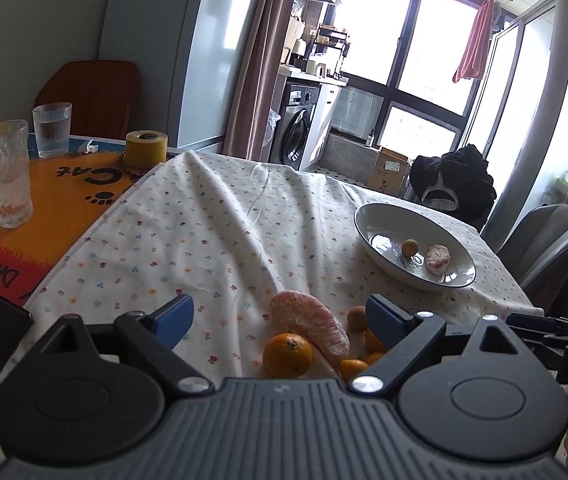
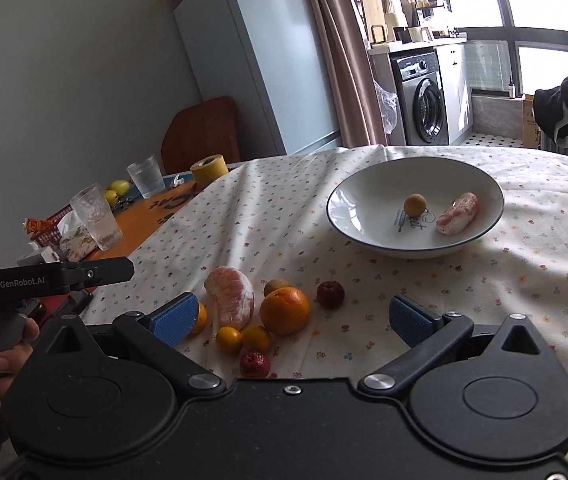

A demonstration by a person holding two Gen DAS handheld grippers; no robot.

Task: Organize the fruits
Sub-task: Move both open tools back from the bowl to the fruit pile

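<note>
Small orange fruits partly hidden behind right finger pad; bowl print too small to be read.

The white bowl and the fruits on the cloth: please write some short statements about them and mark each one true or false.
1. The white bowl holds two pieces of fruit. True.
2. The orange lies inside the bowl. False: it lies on the cloth, before the bowl.
3. Both the left gripper and the right gripper are open. True.
4. The right gripper holds the peeled pomelo piece. False: it lies on the cloth, untouched.
5. The roll of yellow tape stands in the bowl. False: it stands far off, near the glasses.
</note>
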